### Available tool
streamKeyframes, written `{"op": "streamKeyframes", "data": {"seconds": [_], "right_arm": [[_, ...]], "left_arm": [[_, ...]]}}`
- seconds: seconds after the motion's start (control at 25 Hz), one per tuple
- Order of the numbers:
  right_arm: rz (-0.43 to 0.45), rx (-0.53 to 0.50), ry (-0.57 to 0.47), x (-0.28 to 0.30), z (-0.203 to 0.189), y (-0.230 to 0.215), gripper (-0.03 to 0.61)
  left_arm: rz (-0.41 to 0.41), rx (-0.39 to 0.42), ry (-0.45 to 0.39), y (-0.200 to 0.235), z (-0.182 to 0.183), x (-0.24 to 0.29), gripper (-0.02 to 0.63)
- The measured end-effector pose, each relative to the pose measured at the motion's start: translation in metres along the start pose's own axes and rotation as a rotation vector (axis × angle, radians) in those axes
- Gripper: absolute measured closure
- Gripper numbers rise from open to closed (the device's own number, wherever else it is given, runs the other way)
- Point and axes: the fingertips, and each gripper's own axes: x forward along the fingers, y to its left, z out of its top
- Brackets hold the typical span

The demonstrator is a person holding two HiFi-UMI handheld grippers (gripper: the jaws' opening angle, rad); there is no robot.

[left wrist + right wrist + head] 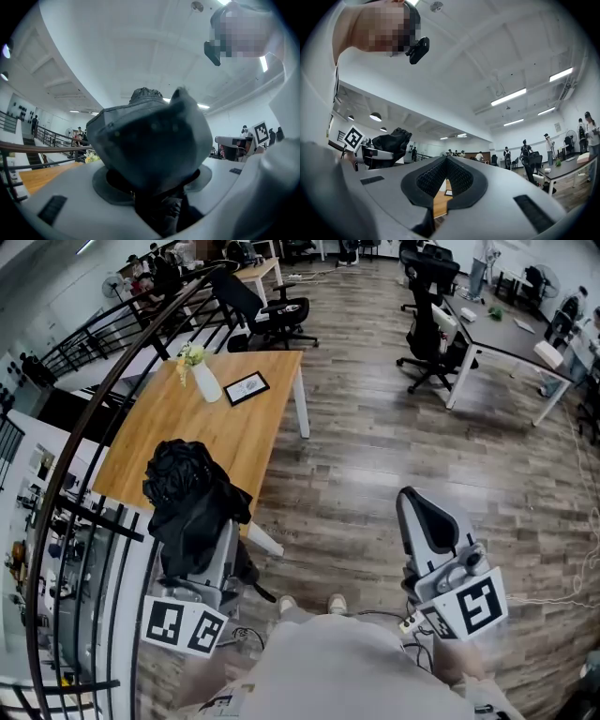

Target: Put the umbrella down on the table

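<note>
While my left claw stands wide around the folded black umbrella, both jaws press on the bundle, and its fabric bulges up and fills most of the left gripper view. The umbrella is held at the near end of the wooden surface, overlapping its edge in the head view (whether it touches the wood I cannot tell). Farther along that surface stand a white vase with flowers and a dark-framed picture. My right claw is well apart to the right, over the floor, its jaws meeting at the tips with nothing between them.
</note>
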Motion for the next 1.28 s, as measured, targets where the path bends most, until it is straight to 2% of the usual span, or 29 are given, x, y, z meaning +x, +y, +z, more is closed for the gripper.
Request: {"op": "streamKeyframes", "data": {"seconds": [0.2, 0.32, 0.44, 0.6, 0.76, 1.0, 1.28], "right_arm": [[0.013, 0.006, -0.006, -0.004, -0.008, 0.0, 0.551], [0.017, 0.013, -0.009, -0.01, -0.023, -0.026, 0.552], [0.012, 0.033, -0.008, -0.01, -0.038, -0.052, 0.551], [0.022, 0.044, 0.017, -0.003, -0.051, -0.051, 0.551], [0.022, 0.029, 0.049, 0.005, -0.06, -0.043, 0.551], [-0.034, 0.056, 0.076, 0.027, -0.088, -0.103, 0.551], [-0.081, 0.069, 0.105, 0.065, -0.114, -0.132, 0.551]], "left_arm": [[-0.003, 0.025, -0.002, -0.006, -0.001, 0.002, 0.35], [-0.002, 0.013, -0.002, -0.021, -0.011, 0.023, 0.35], [0.008, 0.037, -0.001, -0.032, -0.018, 0.043, 0.35], [0.026, 0.061, -0.003, -0.02, -0.017, 0.049, 0.35], [0.046, 0.048, 0.002, 0.001, -0.02, 0.053, 0.35], [0.014, -0.045, 0.024, 0.001, -0.038, 0.133, 0.35], [-0.041, -0.035, 0.062, 0.015, -0.058, 0.192, 0.35]]}}
